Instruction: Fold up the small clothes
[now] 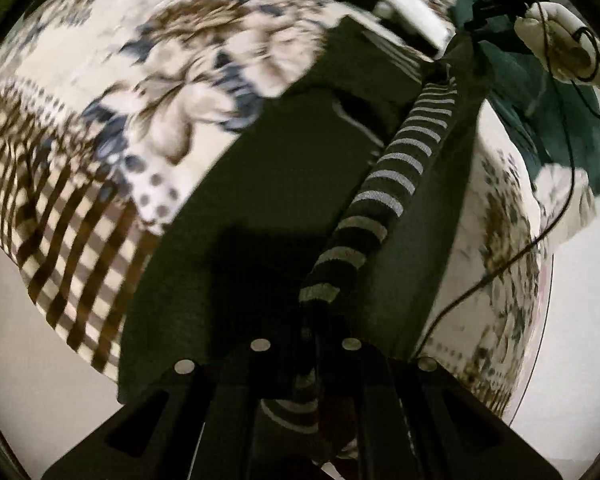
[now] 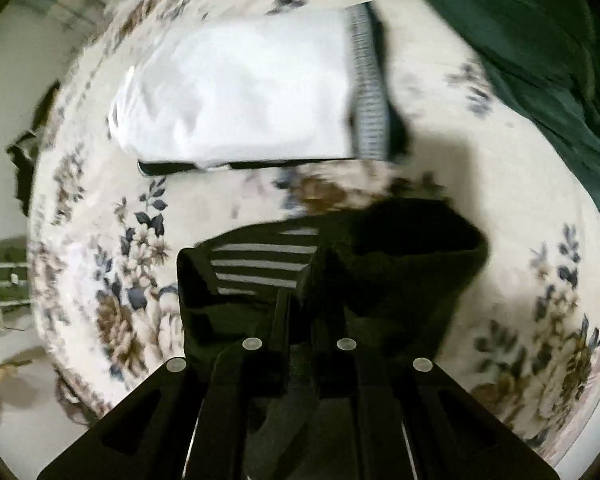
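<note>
A dark garment with a grey-striped band lies stretched over a floral bedspread. My left gripper is shut on its striped edge, which runs away from me toward the upper right. My right gripper is shut on the same dark garment, with its striped part bunched just ahead of the fingers. In the left wrist view the other gripper and the gloved hand holding it show at the top right, at the garment's far end.
A folded white cloth lies on the bedspread ahead of my right gripper, with a striped item at its right edge. A dark green blanket covers the upper right. A thin cable hangs at the right.
</note>
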The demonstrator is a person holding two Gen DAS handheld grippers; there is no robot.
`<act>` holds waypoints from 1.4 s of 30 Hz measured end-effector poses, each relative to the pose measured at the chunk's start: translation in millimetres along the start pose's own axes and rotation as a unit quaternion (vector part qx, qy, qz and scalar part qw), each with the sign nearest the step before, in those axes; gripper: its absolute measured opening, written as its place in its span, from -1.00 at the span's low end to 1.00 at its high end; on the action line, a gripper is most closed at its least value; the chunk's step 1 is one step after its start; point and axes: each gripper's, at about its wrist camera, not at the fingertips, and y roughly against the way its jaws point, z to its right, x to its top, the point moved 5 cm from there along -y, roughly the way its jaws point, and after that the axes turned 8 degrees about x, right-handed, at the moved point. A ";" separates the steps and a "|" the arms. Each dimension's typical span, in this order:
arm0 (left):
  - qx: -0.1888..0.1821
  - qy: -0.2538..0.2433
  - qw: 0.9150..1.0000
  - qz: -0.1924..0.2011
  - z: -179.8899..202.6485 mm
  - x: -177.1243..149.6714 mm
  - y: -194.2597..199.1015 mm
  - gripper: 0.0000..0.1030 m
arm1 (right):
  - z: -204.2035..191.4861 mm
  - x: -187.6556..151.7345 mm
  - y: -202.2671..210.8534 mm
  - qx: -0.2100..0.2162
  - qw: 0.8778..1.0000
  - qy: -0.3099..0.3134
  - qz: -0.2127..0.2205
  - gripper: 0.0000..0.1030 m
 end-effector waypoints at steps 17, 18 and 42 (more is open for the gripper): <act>-0.047 0.053 0.994 -0.078 -94.2 8.8 -49.2 -0.60 | -82.5 -5.1 -110.3 0.013 0.998 0.009 -0.060 -0.54; -0.041 0.053 0.994 -0.081 -100.4 6.9 -47.8 -0.49 | -80.1 -12.7 -105.2 0.024 0.997 0.016 -0.066 -0.43; 0.110 0.002 0.990 -0.092 -133.6 3.3 -43.9 0.13 | 138.4 -307.9 -63.8 0.060 0.990 -0.097 -0.078 0.01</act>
